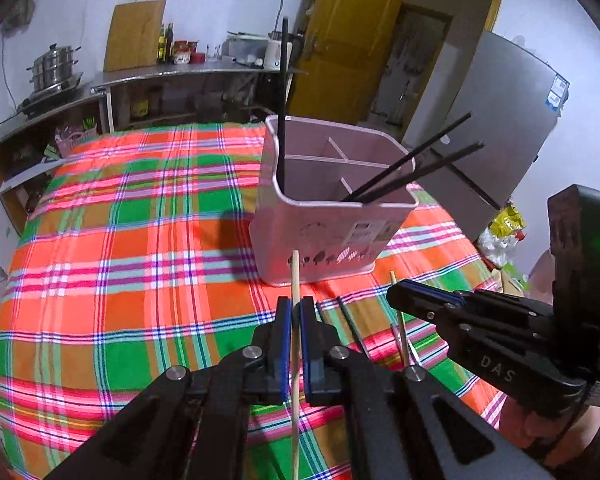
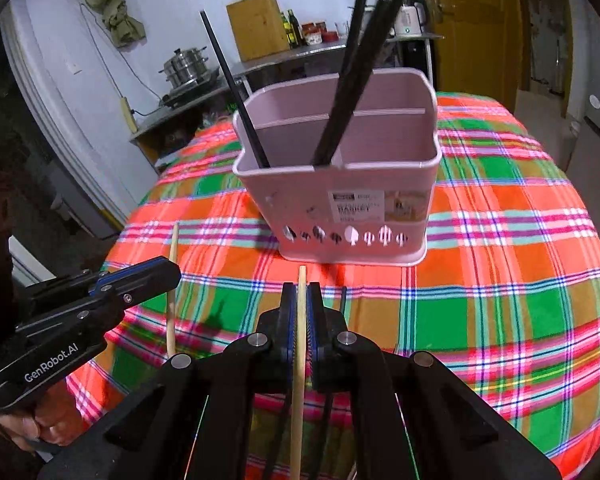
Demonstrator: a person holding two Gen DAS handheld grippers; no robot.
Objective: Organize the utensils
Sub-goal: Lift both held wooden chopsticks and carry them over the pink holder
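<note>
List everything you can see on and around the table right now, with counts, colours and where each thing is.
utensil holder: one, pink, divided, standing on the table
black chopsticks: three, leaning inside the holder, one apart at its left corner
wooden chopsticks: two, pale, one gripped in each tool
tablecloth: one, orange, green and pink plaid, covering the table
steamer pot: one, silver, on the back counter
door: one, yellow, behind the table
left tool: black, shut on a wooden chopstick
right tool: black, shut on the other

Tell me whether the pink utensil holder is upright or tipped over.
Upright. The pink utensil holder stands on its base on the plaid tablecloth, open top up, with black chopsticks leaning inside.
</note>
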